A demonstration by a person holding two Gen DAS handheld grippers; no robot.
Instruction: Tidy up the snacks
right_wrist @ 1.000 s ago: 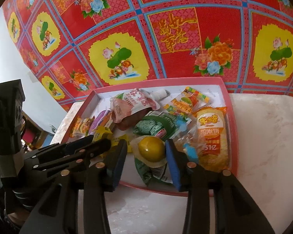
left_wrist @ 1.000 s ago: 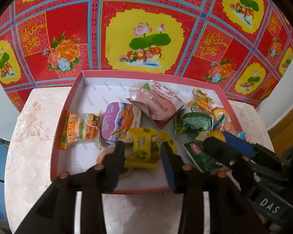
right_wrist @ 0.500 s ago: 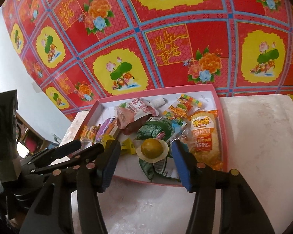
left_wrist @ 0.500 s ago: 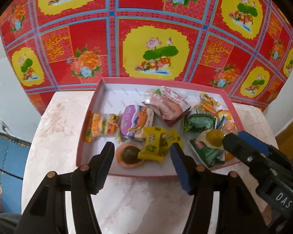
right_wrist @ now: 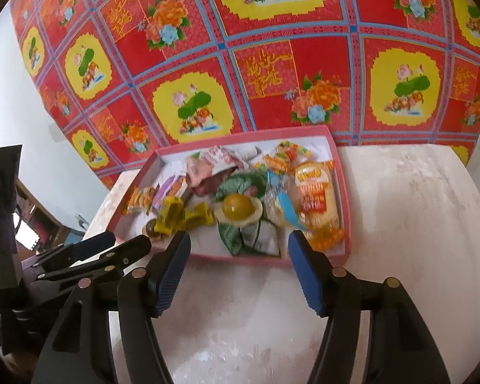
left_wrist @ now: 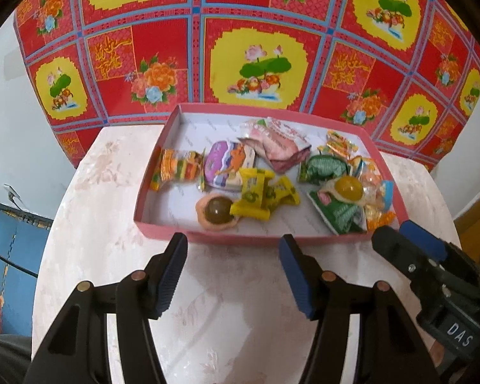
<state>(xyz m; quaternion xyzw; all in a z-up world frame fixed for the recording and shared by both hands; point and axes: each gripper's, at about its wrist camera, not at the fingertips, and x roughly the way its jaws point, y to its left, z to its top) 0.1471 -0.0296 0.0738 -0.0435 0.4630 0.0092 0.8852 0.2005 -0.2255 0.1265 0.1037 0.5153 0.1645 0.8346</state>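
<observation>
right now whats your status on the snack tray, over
Left tool open, empty. Right tool opening, nothing between jaws. Snacks all in pink tray, both tools short of its near rim. Nothing in the way.

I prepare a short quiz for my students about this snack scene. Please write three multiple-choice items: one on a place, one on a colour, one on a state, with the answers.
1. Where are the snacks?
A. in the pink tray
B. on the bare table
C. on the floor

2. What colour are the gripper pads?
A. blue
B. white
C. green

3. What does the left gripper hold?
A. a yellow packet
B. nothing
C. the tray

Answers:
A: the packets lie inside the pink tray.
A: blue pads show on the fingers.
B: the left gripper is open over the table, before the tray.
</observation>
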